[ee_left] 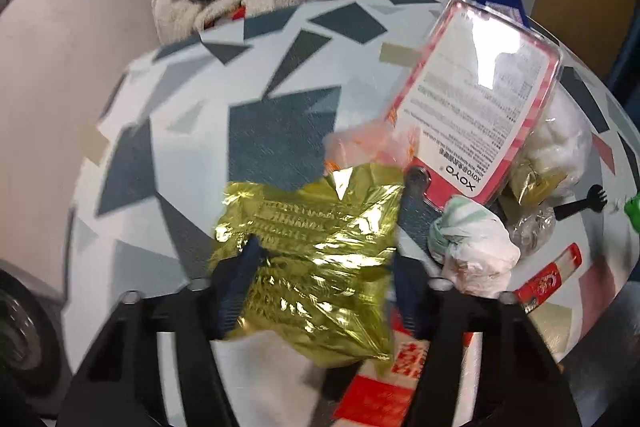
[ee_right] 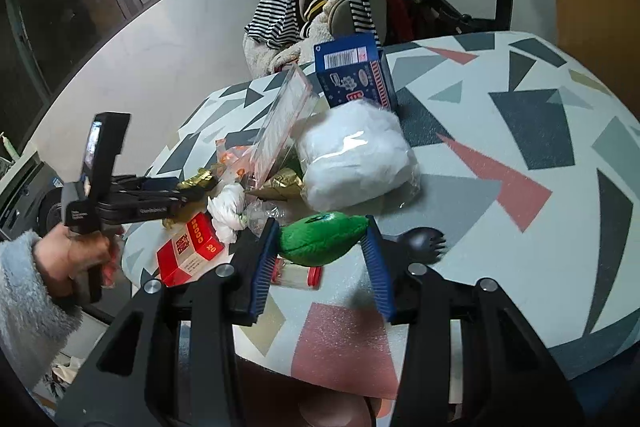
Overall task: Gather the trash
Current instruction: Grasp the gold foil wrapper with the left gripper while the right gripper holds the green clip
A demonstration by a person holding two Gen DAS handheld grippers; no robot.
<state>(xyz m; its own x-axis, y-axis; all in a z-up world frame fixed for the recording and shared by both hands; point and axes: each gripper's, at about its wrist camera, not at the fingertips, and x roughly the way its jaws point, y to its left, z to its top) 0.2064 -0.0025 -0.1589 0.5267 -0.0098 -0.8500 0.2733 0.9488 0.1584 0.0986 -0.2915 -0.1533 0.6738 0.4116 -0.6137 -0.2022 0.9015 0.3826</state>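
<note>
Looking down the left gripper [ee_left: 320,267], I see its blue pads standing on either side of a crumpled gold foil wrapper [ee_left: 316,247], the jaws half closed on it; whether the pads truly bite or only brush the foil I cannot tell through the blur. The wrapper sits at the near edge of the patterned table [ee_left: 180,131], just left of the clear blister pack [ee_left: 476,95] that leans up in the pile. I take that pack as my landmark: a wadded tissue [ee_left: 472,251] lies just below it, a red carton [ee_left: 548,279] further below and to the right, and a black spork [ee_left: 580,205] to its right.

My right gripper [ee_right: 324,247] is clamped on a green crumpled packet [ee_right: 324,237], both pads pressing its ends, held just above the table surface in front of the white bag of fluff [ee_right: 356,155].

I judge the foil to be featherlight, thin and slick, with no stiffness; it will crush rather than resist, and could slide out of a loose pinch. Best taken across its bunched middle, where the folds give the pads something to bite, not by a flat edge
</note>
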